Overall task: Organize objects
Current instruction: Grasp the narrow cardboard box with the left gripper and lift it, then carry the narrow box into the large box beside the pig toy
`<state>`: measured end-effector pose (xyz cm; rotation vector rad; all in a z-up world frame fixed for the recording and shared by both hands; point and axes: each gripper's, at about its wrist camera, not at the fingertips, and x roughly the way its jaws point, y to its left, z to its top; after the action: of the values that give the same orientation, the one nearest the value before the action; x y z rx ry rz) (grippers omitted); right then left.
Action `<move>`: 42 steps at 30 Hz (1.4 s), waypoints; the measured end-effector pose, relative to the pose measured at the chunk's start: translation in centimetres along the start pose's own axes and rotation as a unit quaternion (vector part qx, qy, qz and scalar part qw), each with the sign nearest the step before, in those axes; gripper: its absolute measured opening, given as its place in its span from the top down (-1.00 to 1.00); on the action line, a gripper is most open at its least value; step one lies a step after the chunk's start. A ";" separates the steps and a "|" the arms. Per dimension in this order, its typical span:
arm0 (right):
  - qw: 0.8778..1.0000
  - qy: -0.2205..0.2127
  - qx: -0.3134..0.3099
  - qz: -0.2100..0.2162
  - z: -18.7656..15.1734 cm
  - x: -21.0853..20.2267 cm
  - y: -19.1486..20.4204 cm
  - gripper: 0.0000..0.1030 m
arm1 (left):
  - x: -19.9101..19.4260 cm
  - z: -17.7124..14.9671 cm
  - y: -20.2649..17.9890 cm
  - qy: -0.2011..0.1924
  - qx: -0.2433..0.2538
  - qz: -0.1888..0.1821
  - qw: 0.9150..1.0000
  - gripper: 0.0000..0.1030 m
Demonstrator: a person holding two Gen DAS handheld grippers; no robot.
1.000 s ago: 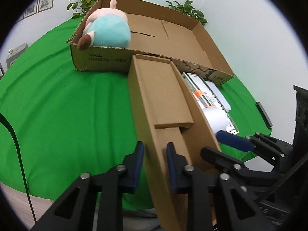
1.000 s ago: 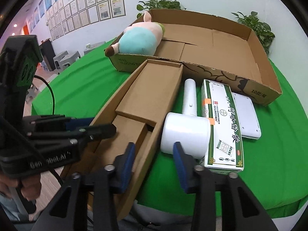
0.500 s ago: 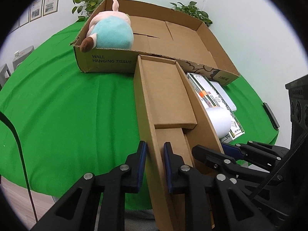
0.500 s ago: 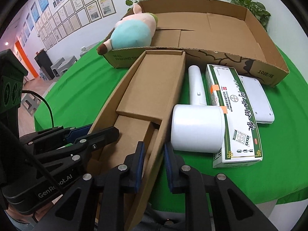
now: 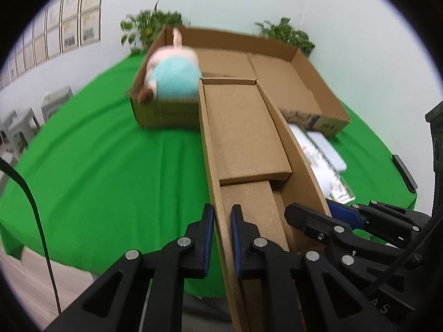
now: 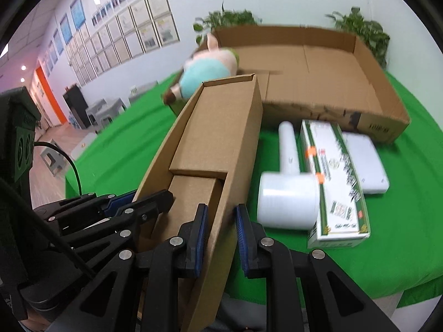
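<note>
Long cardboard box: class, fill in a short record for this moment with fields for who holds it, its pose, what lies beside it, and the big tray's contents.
Held item: long cardboard box
Left gripper: clamps its left wall
Right gripper: clamps its right wall
Pose: far end raised over the big tray's near wall
Beside it: white roll, green-striped carton
In tray: plush toy

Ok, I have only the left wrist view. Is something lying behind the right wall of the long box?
Observer: Yes, a white roll with a handle lies on the green cloth, beside the long box.
Operator: Does it touch the box?
Observer: No, green shows between them.
Operator: And the right tongs?
Observer: The right tongs straddle the box's right wall, one pad on each side.
</note>
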<state>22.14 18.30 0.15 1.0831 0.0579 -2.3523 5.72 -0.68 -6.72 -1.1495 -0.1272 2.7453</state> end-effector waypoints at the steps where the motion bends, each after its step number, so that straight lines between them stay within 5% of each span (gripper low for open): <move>1: 1.000 -0.010 -0.002 0.001 0.2 -0.6 0.1 0.65 | -0.6 0.3 -0.2 -0.011 0.003 0.003 1.000 0.79; 11: 0.994 -0.111 -0.019 -0.006 4.7 -5.9 -1.1 0.65 | -3.8 5.8 -3.4 -0.102 0.045 0.018 0.994 0.80; 20: 0.990 -0.137 -0.015 -0.023 9.6 -6.7 -2.4 0.64 | -3.0 10.9 -4.5 -0.128 0.063 0.006 0.990 0.80; 32: 0.994 -0.105 0.006 -0.016 22.2 -1.4 -7.8 0.65 | 3.0 21.1 -4.1 -0.081 0.037 -0.010 0.996 0.79; 42: 0.998 -0.053 0.015 -0.011 27.9 7.6 -11.5 0.65 | 8.6 22.8 -2.9 -0.035 0.020 -0.002 0.999 0.79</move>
<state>-6.82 17.42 11.46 0.9736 -0.0042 -2.4332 -16.15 3.36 3.58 -1.0431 -0.0827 2.7718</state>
